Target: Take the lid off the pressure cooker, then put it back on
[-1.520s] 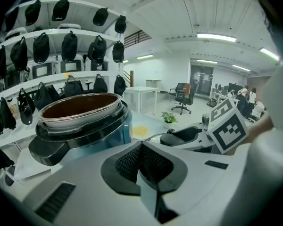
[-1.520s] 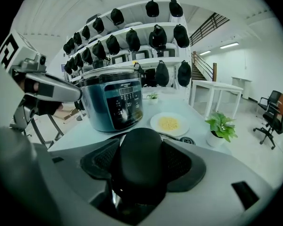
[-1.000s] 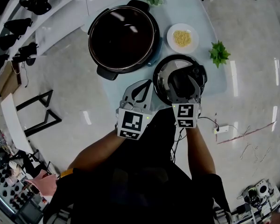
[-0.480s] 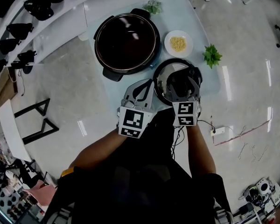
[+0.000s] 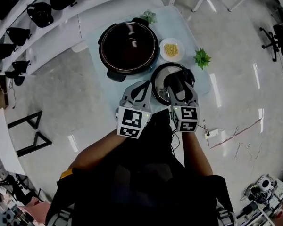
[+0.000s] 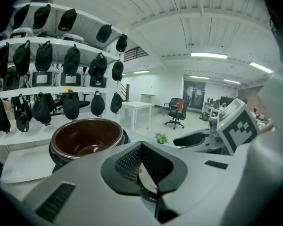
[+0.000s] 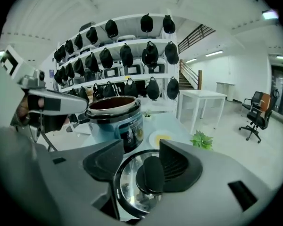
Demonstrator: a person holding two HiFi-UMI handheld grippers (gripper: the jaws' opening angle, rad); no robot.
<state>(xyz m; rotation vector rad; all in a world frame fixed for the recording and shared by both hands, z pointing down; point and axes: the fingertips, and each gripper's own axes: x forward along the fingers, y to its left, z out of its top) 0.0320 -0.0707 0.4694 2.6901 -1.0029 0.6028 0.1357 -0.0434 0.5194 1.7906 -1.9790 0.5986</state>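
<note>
A pale blue table (image 5: 186,27) on a glossy white floor carries the open pressure cooker (image 5: 128,46). The lid (image 5: 159,80) lies just beside it. The right claw (image 5: 180,82) stands wide, its jaws just closing, with the lid's black knob (image 7: 151,174) between them. The left claw (image 5: 147,84) is pinched together and empty.

The left gripper (image 6: 141,149) has its ribbed black pads drawn together to a slit. Beyond, on the left, stands the open pressure cooker (image 6: 87,138), brown inside. The right gripper (image 6: 188,139) reaches in from the right, with a small plant (image 6: 161,138) farther off.
</note>
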